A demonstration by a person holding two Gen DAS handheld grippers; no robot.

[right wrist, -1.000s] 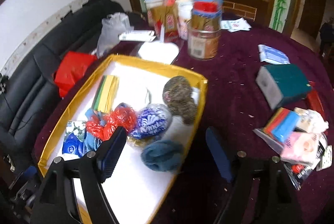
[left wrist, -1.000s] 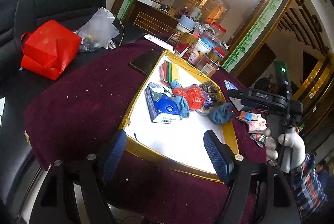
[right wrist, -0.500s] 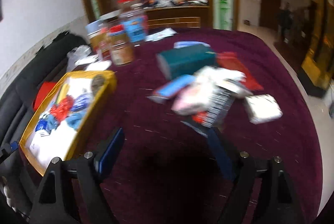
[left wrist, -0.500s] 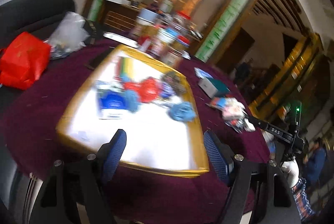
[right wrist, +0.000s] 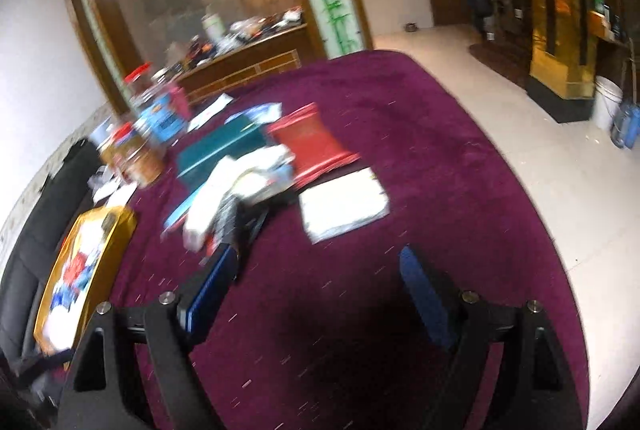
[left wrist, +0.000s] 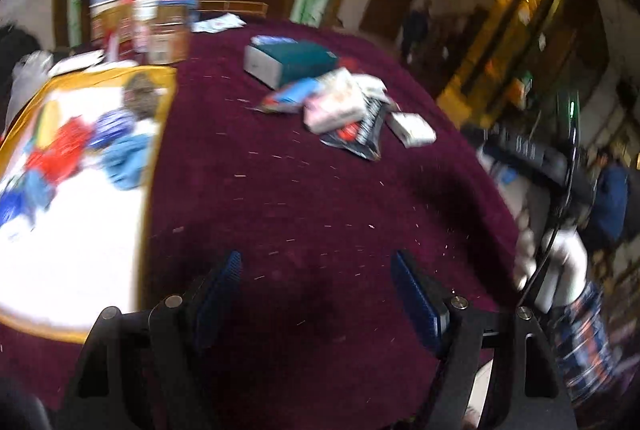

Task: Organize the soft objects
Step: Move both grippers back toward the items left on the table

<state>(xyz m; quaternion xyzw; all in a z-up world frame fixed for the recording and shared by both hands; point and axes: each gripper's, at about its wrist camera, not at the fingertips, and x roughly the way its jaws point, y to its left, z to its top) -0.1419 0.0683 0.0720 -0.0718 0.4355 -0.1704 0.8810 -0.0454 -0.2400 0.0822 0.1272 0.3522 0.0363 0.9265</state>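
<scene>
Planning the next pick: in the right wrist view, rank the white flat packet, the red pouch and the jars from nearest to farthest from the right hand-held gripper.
1. White flat packet, just ahead of the right hand-held gripper.
2. Red pouch, behind the packet.
3. Jars, far left by the table edge.

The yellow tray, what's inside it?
The yellow tray holds a heap of soft things on its white floor: a light blue cloth, something red, a blue-and-white bundle and a grey-brown scrubber. Blur hides details, and whatever lies under the heap is covered.
</scene>
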